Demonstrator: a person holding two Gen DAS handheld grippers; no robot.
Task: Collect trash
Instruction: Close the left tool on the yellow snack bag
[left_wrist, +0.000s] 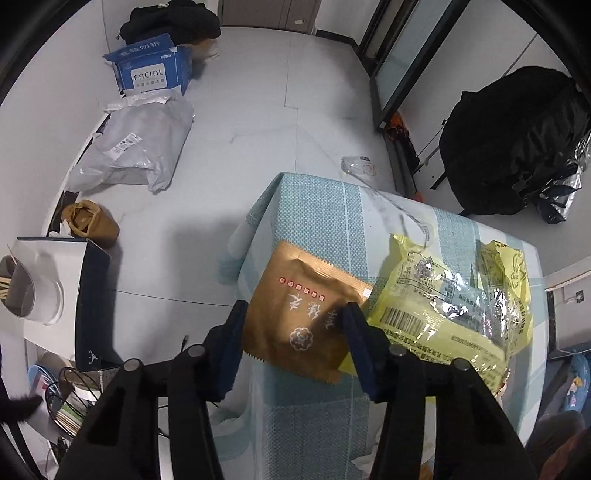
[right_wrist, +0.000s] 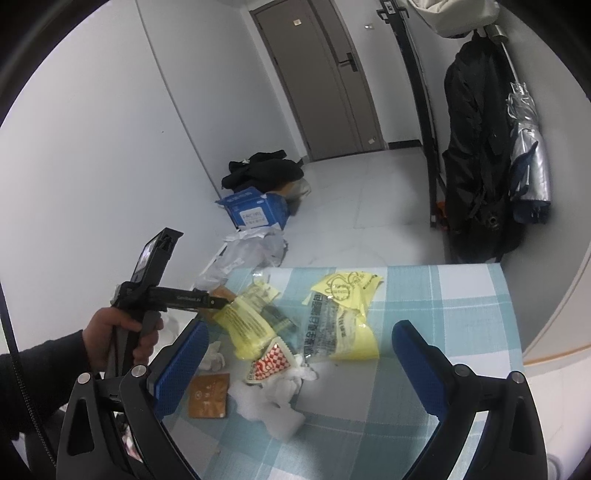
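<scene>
In the left wrist view my left gripper (left_wrist: 293, 314) points down at the corner of the table (left_wrist: 314, 206), which wears a teal checked cloth. A brown foil packet (left_wrist: 295, 295) lies between its fingers, both pads touch it, and it bows up a little. A yellow wrapper (left_wrist: 443, 306) lies right beside it. In the right wrist view my right gripper (right_wrist: 301, 332) hangs open above two yellow wrappers (right_wrist: 343, 317), a red-checked wrapper (right_wrist: 269, 365), crumpled white tissue (right_wrist: 277, 398) and a second brown packet (right_wrist: 207, 395). A hand holds the left gripper (right_wrist: 218, 303) at the table's left edge.
On the floor past the table lie a blue tissue box (left_wrist: 155, 70), a grey mailer bag (left_wrist: 136, 147), a brown paper bag (left_wrist: 92, 221), black clothes (left_wrist: 173, 18) and a clear plastic wrapper (left_wrist: 360, 168). A black coat (right_wrist: 476, 166) hangs on a rack at right.
</scene>
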